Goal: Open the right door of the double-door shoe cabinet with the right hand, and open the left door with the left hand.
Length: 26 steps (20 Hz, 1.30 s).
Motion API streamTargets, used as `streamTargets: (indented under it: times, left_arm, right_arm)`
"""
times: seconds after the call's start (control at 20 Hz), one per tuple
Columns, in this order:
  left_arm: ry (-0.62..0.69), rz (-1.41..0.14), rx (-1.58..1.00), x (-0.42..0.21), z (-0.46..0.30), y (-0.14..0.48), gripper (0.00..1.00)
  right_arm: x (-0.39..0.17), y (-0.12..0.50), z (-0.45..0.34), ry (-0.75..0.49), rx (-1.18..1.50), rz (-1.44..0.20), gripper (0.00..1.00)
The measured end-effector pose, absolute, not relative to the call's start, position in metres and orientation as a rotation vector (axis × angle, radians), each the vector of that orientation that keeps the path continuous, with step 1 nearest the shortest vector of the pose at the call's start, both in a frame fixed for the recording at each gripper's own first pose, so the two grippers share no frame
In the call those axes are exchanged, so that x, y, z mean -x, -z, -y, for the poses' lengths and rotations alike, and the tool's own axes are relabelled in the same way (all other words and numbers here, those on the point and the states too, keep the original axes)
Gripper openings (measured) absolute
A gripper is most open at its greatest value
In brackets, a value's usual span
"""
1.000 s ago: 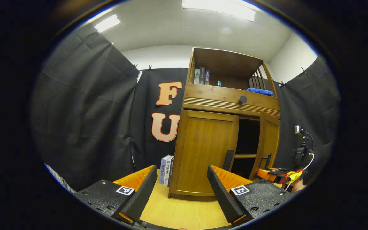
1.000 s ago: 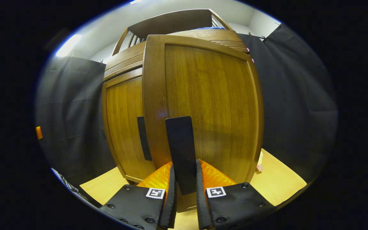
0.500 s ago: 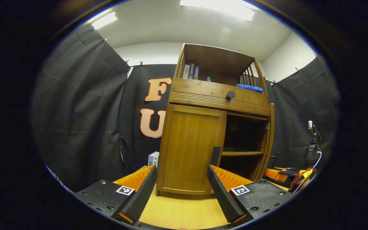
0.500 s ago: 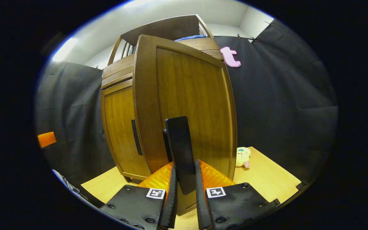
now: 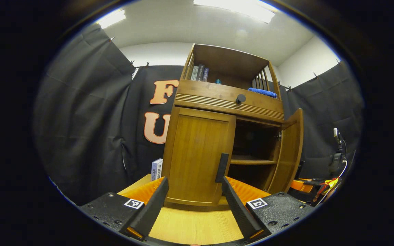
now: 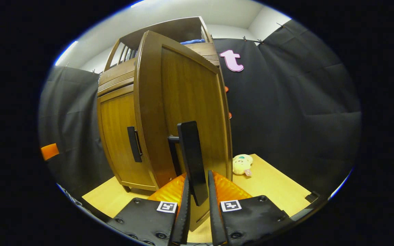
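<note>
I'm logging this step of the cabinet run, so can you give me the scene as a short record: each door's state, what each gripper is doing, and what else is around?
right door: swung open, shelf visible inside
left door: closed
right gripper: shut on the right door handle
left gripper: open, facing the left door handle, not touching it
drawer knob: above the doors
top shelf: books, blue cloth
floor: plush toy beside the cabinet
</note>
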<state>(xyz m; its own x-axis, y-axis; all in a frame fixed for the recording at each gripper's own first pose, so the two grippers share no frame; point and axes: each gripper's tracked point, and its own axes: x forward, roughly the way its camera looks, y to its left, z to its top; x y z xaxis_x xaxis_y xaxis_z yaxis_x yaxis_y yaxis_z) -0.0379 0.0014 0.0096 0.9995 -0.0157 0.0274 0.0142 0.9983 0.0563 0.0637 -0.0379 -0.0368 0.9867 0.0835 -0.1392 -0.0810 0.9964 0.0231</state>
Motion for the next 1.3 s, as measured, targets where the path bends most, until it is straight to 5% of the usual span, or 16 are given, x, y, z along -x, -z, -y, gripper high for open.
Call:
streamTargets:
  times: [0.1, 0.4, 0.55, 0.6, 1.3]
  left_arm:
    - [0.022, 0.031, -0.05, 0.037, 0.001, -0.01, 0.95]
    - [0.031, 0.027, -0.034, 0.035, 0.006, -0.006, 0.92]
    - [0.032, 0.022, -0.039, 0.034, 0.006, -0.004, 0.98]
    - [0.035, 0.022, -0.041, 0.034, 0.007, -0.004, 0.95]
    - [0.042, 0.021, -0.046, 0.028, 0.01, -0.001, 0.95]
  right_arm:
    - [-0.062, 0.036, 0.046, -0.061, -0.009, -0.14, 0.29]
    - [-0.061, 0.04, 0.072, 0.007, -0.015, -0.158, 0.37]
    - [-0.062, 0.039, 0.094, 0.06, -0.013, -0.15, 0.37]
    - [-0.063, 0.039, 0.1, 0.065, -0.014, -0.15, 0.25]
    - [-0.064, 0.033, 0.16, -0.089, 0.032, -0.156, 0.25]
